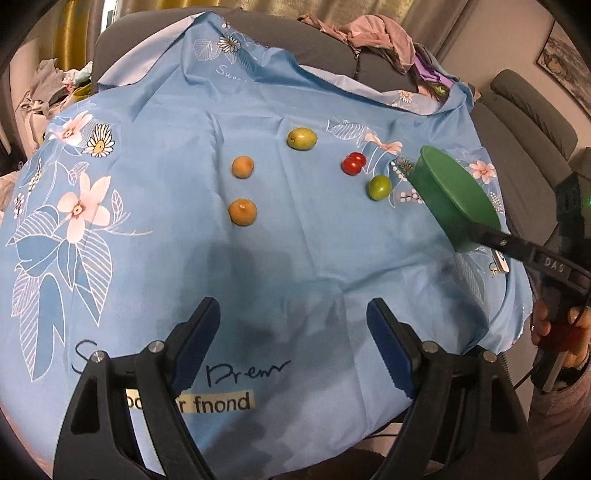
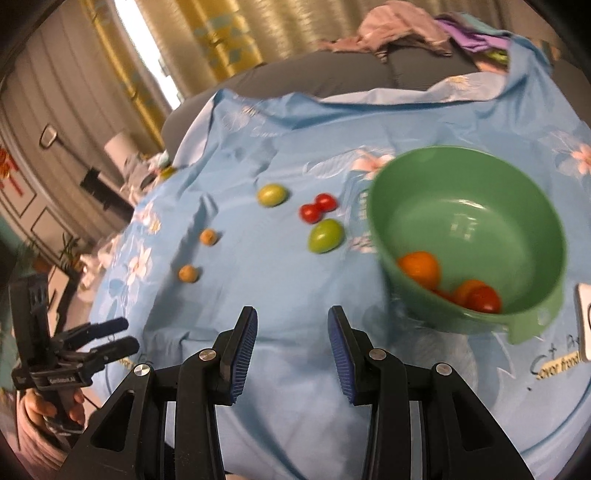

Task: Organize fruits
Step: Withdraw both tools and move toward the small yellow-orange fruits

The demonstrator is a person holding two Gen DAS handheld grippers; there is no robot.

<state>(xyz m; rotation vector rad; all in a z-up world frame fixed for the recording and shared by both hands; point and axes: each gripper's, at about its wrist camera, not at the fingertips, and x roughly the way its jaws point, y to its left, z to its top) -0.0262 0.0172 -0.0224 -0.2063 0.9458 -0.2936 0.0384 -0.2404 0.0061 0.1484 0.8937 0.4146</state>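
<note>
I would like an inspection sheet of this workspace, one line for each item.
Surface: blue floral cloth, wrinkled.
Job's things: green bowl holding orange and red fruits; on the cloth two brown fruits, two green fruits, two red tomatoes.
Clutter: clothes behind the cloth.
Grippers: left gripper open, empty; right gripper open, empty.
Cables: nothing seen.
Surroundings: grey sofa, curtains.
</note>
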